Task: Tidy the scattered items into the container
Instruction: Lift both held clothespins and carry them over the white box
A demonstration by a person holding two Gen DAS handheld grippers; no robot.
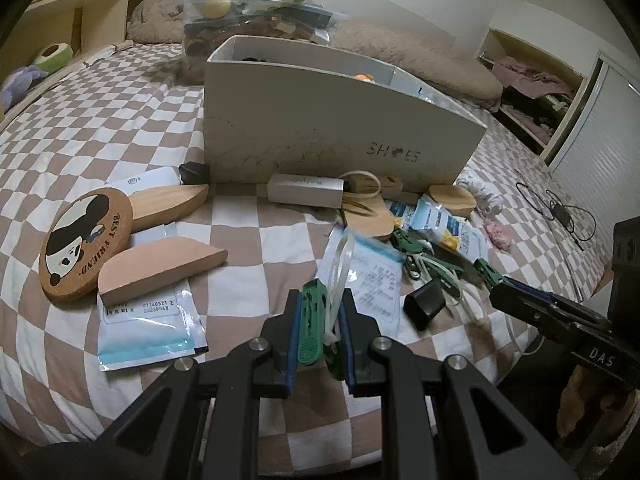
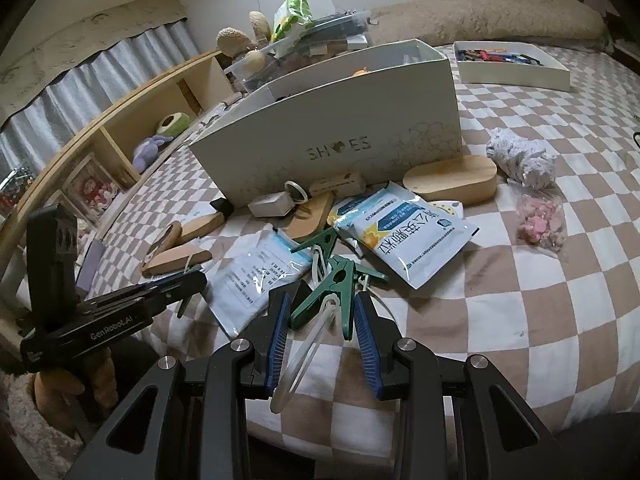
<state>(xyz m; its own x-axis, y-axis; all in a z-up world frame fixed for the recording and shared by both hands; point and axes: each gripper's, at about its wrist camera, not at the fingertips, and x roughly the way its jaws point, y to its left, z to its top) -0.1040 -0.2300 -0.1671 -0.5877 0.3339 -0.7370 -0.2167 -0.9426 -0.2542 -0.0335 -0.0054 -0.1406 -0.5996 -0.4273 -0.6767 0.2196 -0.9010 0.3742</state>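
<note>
While the left gripper [image 1: 320, 332] and right gripper [image 2: 320, 320] each clamp a green clothes peg [image 1: 310, 320], the shoebox [image 1: 320, 128] beyond holds little, with pouches, wooden blocks and coaster [image 1: 86, 240] left scattered nearby.

Green clothespin [image 1: 310, 330], brown-and-white checkered bedsheet [image 1: 248, 236]

Both wrist views are dim and flat, lit softly with faint, diffuse shadows under the clutter on the brown-and-white checkered bedspread [image 1: 120, 120]. Fisheye distortion bows the long white cardboard shoe box [image 1: 320, 128] and darkens the corners into black vignettes. The glossy white-and-blue plastic sachet [image 2: 404, 236] shows mild glare, and the translucent loop [image 1: 340, 264] looks motion-blurred.
</note>
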